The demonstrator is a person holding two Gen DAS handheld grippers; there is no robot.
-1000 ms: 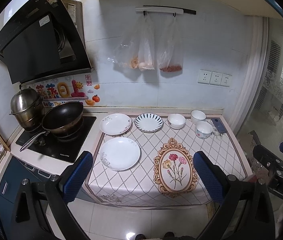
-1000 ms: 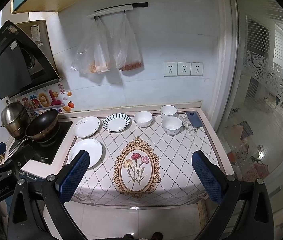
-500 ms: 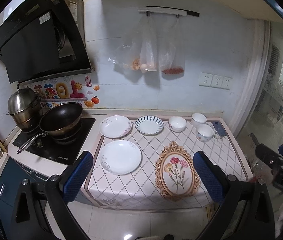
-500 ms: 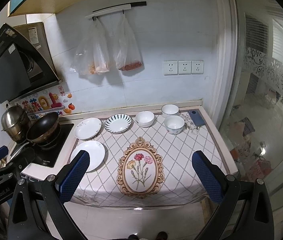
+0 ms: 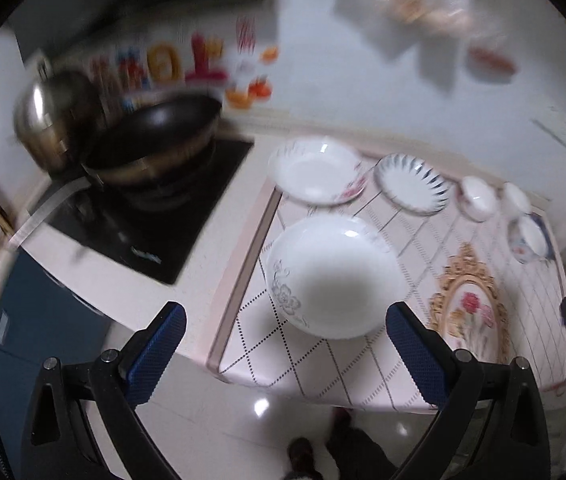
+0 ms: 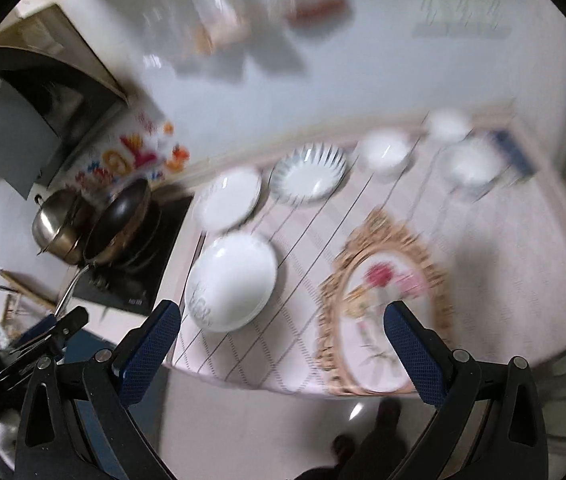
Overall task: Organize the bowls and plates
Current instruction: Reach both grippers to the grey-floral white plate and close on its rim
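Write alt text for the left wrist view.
The open left gripper hovers above a white floral plate near the front edge of a patterned counter. Behind it sit another floral plate, a blue-striped plate and three small bowls; a black wok is left. The image is motion-blurred.

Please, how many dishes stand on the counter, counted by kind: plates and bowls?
Plates: 3, namely the near white plate, the far white plate and the blue-striped plate.
Bowls: 3, namely one bowl, a second and a third.
Total: 6.
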